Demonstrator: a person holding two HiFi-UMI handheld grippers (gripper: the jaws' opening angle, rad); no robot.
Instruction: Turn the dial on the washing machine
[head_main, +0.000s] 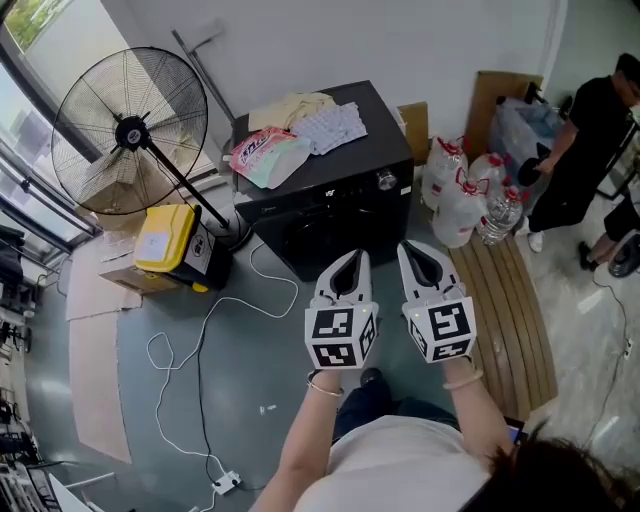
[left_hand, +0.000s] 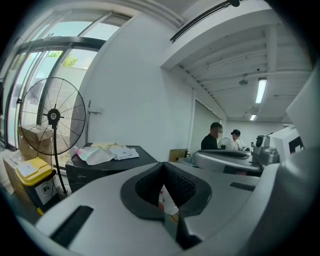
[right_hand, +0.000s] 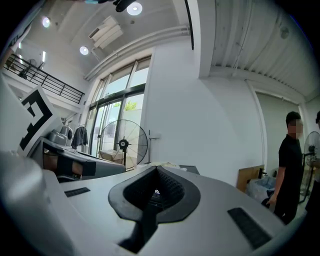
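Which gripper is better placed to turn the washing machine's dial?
Right, likely: the dial sits at the washing machine's right end, nearer the right gripper, whose jaws frame the machine's dark front.

The washing machine (head_main: 330, 195) is finished in black, and its dial (head_main: 386, 180) in silver. The left claw (head_main: 351, 260) and right claw (head_main: 419, 250) are cased in pale grey, lined with black padding, and marked with black-and-white squares. A yellow bin (head_main: 165, 238) is set on the blue-grey floor (head_main: 250, 350). A pink and mint-green packet (head_main: 268, 155) is laid beside cream cloth (head_main: 292, 108).
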